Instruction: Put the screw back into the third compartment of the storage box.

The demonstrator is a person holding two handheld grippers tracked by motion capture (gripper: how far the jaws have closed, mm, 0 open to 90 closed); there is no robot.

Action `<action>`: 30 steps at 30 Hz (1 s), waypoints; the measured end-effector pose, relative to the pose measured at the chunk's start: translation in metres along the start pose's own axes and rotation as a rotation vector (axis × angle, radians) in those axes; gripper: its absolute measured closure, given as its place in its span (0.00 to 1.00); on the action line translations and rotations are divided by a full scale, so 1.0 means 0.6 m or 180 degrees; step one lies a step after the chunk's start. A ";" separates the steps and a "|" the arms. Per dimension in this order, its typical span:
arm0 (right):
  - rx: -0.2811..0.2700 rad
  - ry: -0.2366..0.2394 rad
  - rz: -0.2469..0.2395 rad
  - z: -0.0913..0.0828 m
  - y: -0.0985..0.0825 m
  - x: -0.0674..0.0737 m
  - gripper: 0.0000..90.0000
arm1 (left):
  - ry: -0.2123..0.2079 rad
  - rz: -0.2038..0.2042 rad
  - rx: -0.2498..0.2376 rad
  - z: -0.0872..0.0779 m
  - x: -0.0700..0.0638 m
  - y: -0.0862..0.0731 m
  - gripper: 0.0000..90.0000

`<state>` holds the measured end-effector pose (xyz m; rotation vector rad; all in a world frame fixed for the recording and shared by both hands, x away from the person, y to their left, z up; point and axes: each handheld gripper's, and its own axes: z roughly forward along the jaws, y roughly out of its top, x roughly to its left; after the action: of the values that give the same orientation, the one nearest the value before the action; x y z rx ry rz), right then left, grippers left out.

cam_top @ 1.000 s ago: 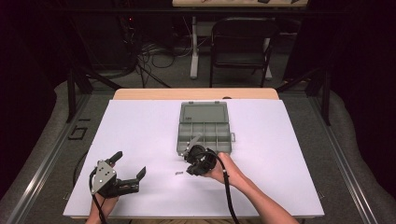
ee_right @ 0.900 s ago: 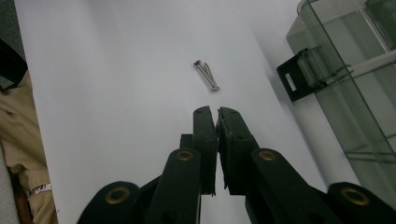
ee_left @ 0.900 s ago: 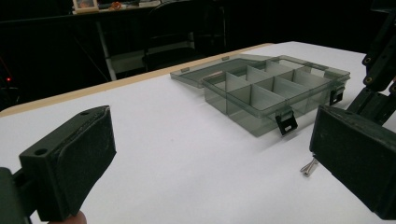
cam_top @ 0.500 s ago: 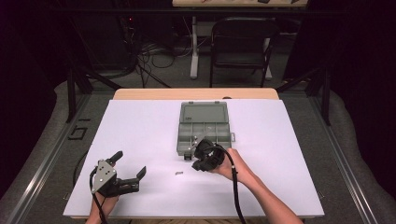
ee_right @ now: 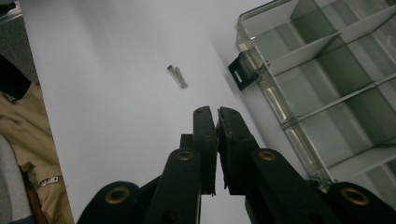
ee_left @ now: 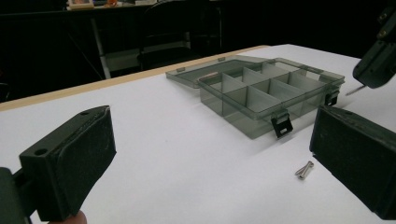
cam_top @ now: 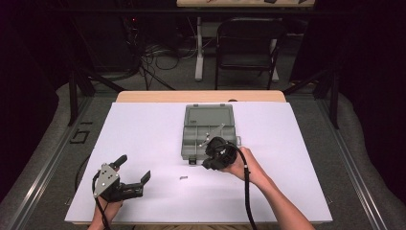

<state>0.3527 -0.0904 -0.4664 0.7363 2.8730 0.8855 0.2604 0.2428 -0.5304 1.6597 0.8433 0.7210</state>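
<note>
High view overhead, far; gripper views low, close; all share organizer box (cam_top: 208,129).

Lab recording bay: black curtains, floor cables (cam_top: 143,62), folding chair (cam_top: 246,45), white-topped table (cam_top: 143,129).

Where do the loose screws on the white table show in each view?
High view: the screws lie low centre, just below the organizer box.
Left gripper view: lower right, beside the right-hand jaw.
Right gripper view: upper centre, left of the box.
Shared landmark: the box's black front latch.

Smoky grey box (cam_top: 208,129), white table (cam_top: 143,129), seemingly silver screws (ee_left: 304,170)
</note>
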 end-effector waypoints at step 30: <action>-0.0226 -0.0413 0.0119 -0.051 0.020 -0.062 0.96 | 0.0041 -0.0037 -0.0016 -0.005 0.003 -0.001 0.00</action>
<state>0.3856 -0.1144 -0.4381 0.8110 2.7090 0.9030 0.2592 0.2460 -0.5303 1.6459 0.8589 0.7258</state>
